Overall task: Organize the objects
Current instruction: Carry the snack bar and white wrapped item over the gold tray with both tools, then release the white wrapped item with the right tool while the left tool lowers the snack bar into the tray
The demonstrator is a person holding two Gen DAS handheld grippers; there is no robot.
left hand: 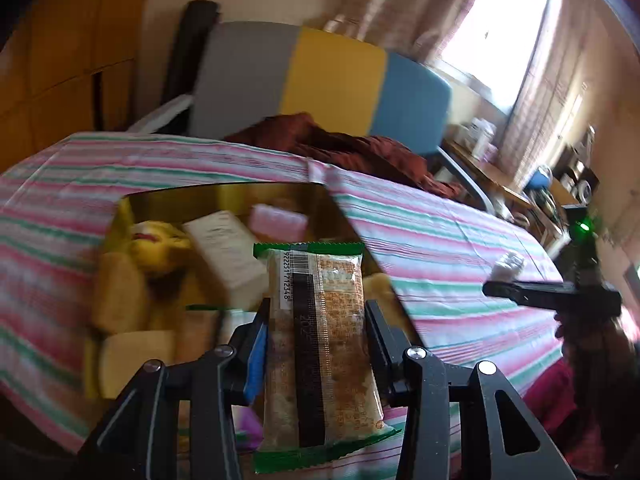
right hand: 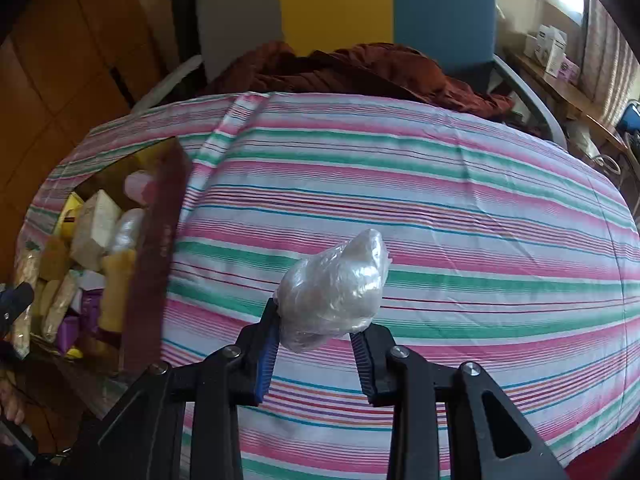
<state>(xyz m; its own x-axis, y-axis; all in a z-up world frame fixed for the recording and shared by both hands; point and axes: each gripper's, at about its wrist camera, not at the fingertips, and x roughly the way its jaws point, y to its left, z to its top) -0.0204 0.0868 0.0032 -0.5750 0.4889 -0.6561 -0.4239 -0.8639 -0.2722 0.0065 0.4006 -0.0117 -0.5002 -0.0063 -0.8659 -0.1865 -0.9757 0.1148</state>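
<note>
My left gripper point(left hand: 316, 312) is shut on a green-edged snack bar packet point(left hand: 320, 344) and holds it over the near edge of a gold-lined box point(left hand: 224, 194) filled with several wrapped snacks. My right gripper point(right hand: 314, 320) is shut on a clear plastic-wrapped lump point(right hand: 334, 290) and holds it above the striped cloth point(right hand: 440, 208). The same box point(right hand: 156, 248), with its dark red wall, stands to the left in the right wrist view. The right gripper with its wrapped lump point(left hand: 508, 266) also shows at the right of the left wrist view.
A striped cloth point(left hand: 440, 248) covers the table. A rust-brown garment point(right hand: 360, 68) lies on a grey, yellow and blue chair point(right hand: 336, 0) beyond the far edge. A wooden cupboard point(right hand: 60, 60) stands at the left; a cluttered shelf point(right hand: 560, 64) under a window at the right.
</note>
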